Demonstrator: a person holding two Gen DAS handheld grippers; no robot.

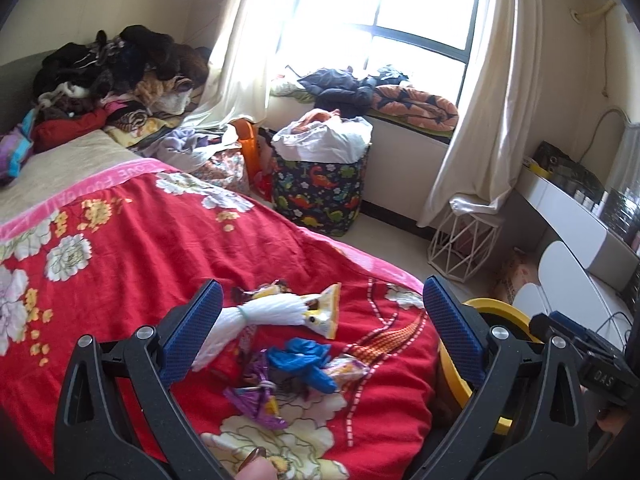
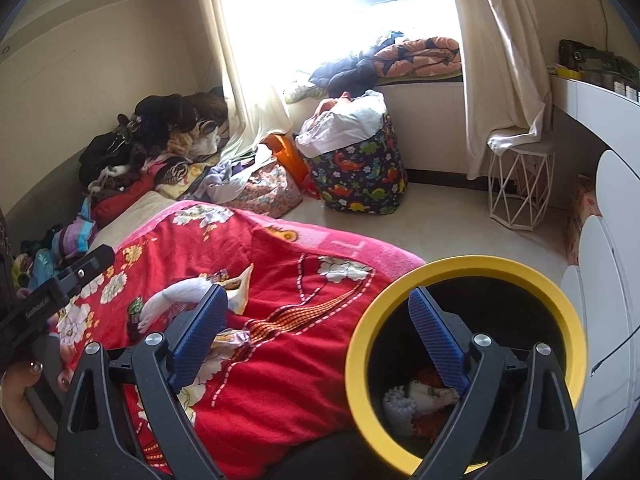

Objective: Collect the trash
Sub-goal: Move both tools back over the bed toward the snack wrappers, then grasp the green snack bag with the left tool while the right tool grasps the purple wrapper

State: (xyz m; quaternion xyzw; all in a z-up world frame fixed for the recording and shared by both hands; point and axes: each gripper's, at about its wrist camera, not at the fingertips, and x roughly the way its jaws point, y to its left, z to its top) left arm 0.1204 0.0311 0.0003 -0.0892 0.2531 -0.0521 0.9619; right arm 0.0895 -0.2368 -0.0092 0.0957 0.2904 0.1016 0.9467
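Left wrist view: left gripper (image 1: 320,322) spread wide, holding nothing, over the trash at lower centre — white string bundle (image 1: 256,318), blue wrapper (image 1: 306,360), purple wrapper (image 1: 256,398) on the red blanket (image 1: 132,248); likely to snag the soft blanket or lift only one scrap. Right wrist view: right gripper (image 2: 318,338) likewise spread and empty, straddling the rim of the yellow-rimmed bin (image 2: 468,266) at lower right (crumpled scraps already inside), so could tip it.

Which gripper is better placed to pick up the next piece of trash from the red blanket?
Left, probably. The left gripper is open with the blue wrapper between its fingers. The right gripper is open at the yellow-rimmed bin.
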